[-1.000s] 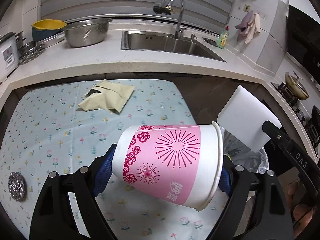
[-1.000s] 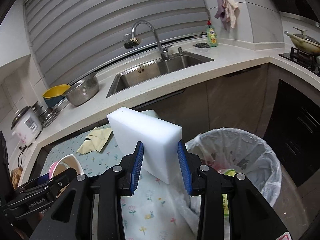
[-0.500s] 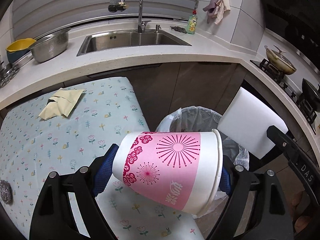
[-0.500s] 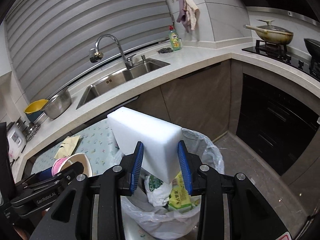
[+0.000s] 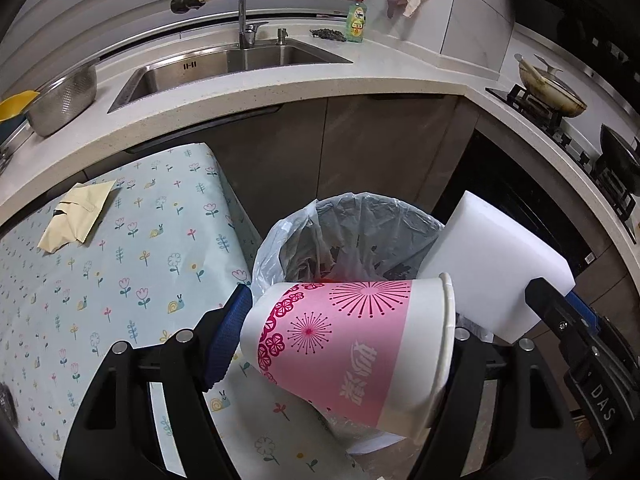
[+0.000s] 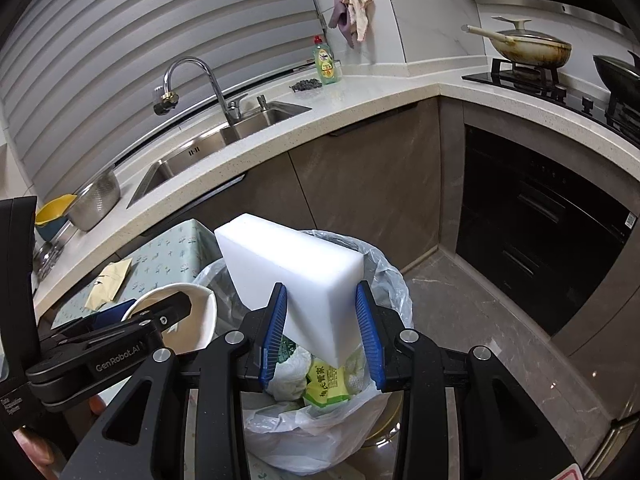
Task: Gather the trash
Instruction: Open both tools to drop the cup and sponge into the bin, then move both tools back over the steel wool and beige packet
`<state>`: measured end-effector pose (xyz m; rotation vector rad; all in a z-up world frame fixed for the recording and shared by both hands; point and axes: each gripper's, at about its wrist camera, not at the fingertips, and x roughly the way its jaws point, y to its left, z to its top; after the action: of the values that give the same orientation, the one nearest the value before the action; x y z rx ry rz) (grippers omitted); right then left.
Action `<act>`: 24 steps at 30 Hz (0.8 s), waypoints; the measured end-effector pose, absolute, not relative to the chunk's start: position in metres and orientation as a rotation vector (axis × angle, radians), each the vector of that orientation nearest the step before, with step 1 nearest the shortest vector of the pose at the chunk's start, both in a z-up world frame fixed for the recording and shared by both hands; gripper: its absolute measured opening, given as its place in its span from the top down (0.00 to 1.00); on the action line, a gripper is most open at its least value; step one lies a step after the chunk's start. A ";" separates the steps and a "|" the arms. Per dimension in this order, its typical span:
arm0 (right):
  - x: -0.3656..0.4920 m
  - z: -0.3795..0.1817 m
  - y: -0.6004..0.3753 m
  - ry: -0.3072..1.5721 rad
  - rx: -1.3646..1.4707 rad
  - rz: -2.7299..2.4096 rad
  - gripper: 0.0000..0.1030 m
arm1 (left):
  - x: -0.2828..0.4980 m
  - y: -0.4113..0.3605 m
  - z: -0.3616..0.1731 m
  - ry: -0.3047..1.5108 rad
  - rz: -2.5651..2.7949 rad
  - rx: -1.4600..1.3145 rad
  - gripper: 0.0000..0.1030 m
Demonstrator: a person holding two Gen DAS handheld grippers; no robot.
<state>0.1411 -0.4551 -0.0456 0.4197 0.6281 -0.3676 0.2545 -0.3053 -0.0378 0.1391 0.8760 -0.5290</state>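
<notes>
Two grippers hang over the trash bin. Low in the left wrist frame, the left gripper [image 5: 340, 344] has a pink-and-white paper cup with a flower print [image 5: 352, 340] lying sideways between its blue pads, its jaws closing, the cup's rim toward the right of the frame. At the bottom centre of the right wrist frame, the right gripper [image 6: 322, 332] is clamped on a white rectangular foam block [image 6: 292, 276], which tilts up toward the upper left. Directly below both sits the round bin lined with a clear plastic bag [image 6: 384, 280], holding crumpled wrappers and a yellow-green packet [image 6: 326, 384]. Left of the bin lies a pale blue flowered tablecloth [image 5: 100, 264] with a folded beige paper bag [image 5: 76, 216] on it. Behind runs a white speckled counter [image 5: 280, 88] with a steel sink [image 5: 224, 64] and a curved tap [image 5: 236, 4].
</notes>
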 end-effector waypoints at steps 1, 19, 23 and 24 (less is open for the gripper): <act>0.143 -0.047 -0.456 0.632 0.422 -0.367 0.66 | 0.256 -0.307 -0.039 0.877 -0.530 0.139 0.32; 0.150 -0.038 -0.446 0.595 0.447 -0.360 0.40 | 0.261 -0.287 -0.022 0.844 -0.489 0.098 0.15; 0.150 -0.027 -0.435 0.580 0.431 -0.342 0.38 | 0.260 -0.272 -0.012 0.828 -0.475 0.081 0.15; 0.151 -0.024 -0.431 0.576 0.426 -0.337 0.37 | 0.259 -0.266 -0.008 0.823 -0.469 0.073 0.15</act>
<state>0.1505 -0.4312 -0.0243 0.4264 0.5756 -0.3369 0.2594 -0.2665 -0.0084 0.0733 0.8234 -0.4693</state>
